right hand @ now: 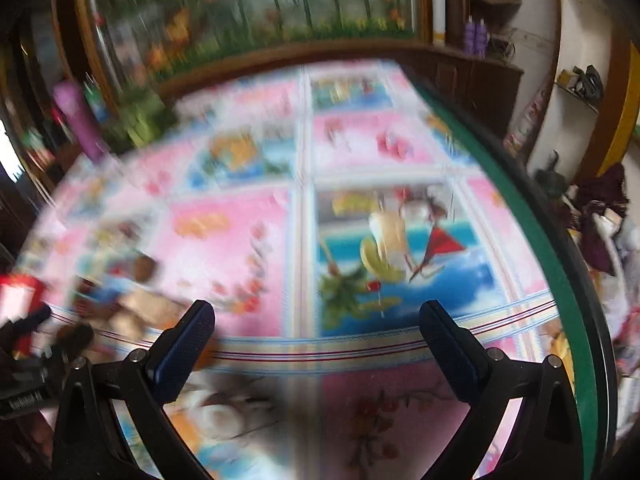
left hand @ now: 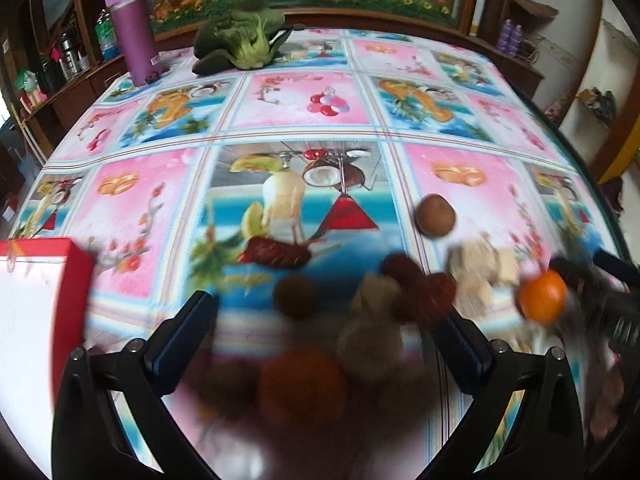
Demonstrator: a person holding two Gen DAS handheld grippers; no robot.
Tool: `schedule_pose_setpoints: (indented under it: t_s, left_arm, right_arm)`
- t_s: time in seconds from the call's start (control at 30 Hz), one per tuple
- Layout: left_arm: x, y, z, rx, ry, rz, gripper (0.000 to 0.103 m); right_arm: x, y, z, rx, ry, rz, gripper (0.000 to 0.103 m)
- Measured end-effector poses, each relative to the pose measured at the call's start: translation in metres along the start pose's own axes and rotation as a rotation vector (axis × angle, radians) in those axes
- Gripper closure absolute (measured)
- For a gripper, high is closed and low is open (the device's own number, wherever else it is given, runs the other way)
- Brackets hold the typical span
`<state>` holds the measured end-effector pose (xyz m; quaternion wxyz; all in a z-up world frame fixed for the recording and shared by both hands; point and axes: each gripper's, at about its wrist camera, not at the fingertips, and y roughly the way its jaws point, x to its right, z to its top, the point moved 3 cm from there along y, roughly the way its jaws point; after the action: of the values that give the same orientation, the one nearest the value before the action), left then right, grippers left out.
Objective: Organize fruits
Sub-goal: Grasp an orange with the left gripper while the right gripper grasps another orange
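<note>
Table (left hand: 560, 128), round, dark green rim, covered by a printed cloth (left hand: 300, 100) of pink and blue fruit panels; it fills both views. Red and white box (left hand: 36, 304), at the table's left edge, near the left gripper's left finger. Purple bottle (left hand: 134, 28), upright at the far left of the table. Leafy green vegetable (left hand: 240, 42), lying at the far edge just right of the bottle. Left gripper (left hand: 326, 340), jaws spread wide, nothing between the pads, poised above the fruit cluster. Right gripper (right hand: 316, 344), jaws likewise wide apart and holding nothing, over bare cloth on the right side of the table; its view is heavily motion-blurred. Fruit, grouped at the near centre-right of the table: a large orange (left hand: 302, 390), blurred, closest to the left wrist camera; pale beige pieces (left hand: 372, 340), kind unclear; dark red dried fruits (left hand: 420, 288) beside them, another (left hand: 276, 254) lying apart to the left; a brown round fruit (left hand: 296, 296) between the fingers; a second brown fruit (left hand: 435, 215) farther out, alone; a small orange (left hand: 543, 296) at the right, just beside the other gripper's dark fingers.
</note>
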<state>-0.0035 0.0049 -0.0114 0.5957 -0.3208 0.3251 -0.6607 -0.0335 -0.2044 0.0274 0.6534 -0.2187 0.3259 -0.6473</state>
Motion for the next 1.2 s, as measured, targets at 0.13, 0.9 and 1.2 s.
schedule_pose_setpoints:
  t_s: [0.13, 0.9, 1.2]
  left_arm:
    - [-0.015, -0.058, -0.02, 0.099, 0.024, -0.039, 0.0]
    - [-0.016, -0.062, -0.02, 0.065, 0.188, -0.143, 0.005]
    - [-0.006, -0.036, -0.017, -0.006, 0.229, -0.228, 0.046]
  right_arm:
    - [-0.011, -0.041, -0.004, 0.093, -0.051, 0.073, 0.001]
    - [-0.048, 0.007, -0.016, -0.078, -0.158, 0.134, 0.023]
    - [-0.051, 0.024, -0.02, -0.139, -0.127, 0.186, 0.045]
